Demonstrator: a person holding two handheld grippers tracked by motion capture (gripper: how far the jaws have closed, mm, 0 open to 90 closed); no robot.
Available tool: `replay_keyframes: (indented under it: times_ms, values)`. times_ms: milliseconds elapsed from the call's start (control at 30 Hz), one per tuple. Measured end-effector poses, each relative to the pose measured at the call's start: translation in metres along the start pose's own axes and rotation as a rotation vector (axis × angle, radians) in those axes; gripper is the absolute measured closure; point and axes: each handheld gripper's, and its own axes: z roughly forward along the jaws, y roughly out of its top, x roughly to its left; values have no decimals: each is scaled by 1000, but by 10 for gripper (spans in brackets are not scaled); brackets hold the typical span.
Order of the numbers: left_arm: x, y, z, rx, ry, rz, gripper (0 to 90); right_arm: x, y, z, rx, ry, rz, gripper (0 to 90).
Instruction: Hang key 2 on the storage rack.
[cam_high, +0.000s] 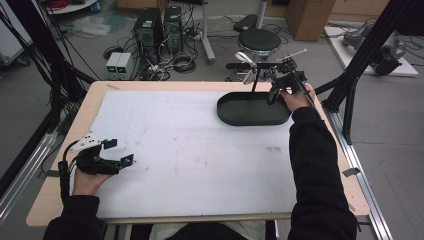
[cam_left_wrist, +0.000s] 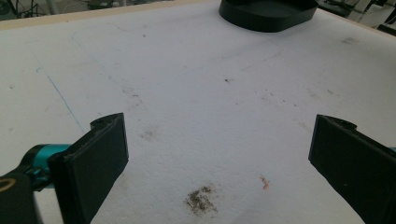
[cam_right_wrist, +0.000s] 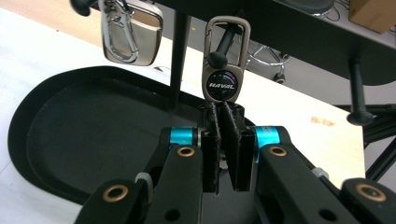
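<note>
You can read "NAVAL" on the round black badge of the keychain; nothing else seems legible.

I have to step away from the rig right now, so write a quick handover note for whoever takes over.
Right tool: jaws closed on the lower end of the NAVAL keychain, whose clip is hooked over a black peg of the stand above the black tray.
Left tool: jaws wide apart, holding nothing, low over the white mat at the near left.
A second silver keychain hangs on the neighbouring peg.
Done: grip on the NAVAL keychain.
Left: whether it goes on or comes off the peg cannot be told; the tray looks empty.
</note>
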Motion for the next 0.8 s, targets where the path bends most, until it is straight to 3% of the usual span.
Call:
replay_keyframes:
  times_ms: [267, 467, 567, 800]
  values:
    - [0, -1, -1, 0, -2, 1, 52, -3, 0, 8, 3, -3, 47, 820]
    - [-2, -2, -2, 0, -1, 1, 52, -6, 0, -4, -10, 36, 71, 714]
    - [-2, -2, -2, 0, -1, 4, 52, -9, -2, -10, 10, 84, 84, 586]
    - [-3, -2, -2, -3, -2, 2, 52, -5, -2, -28, -10, 189, 40, 84]
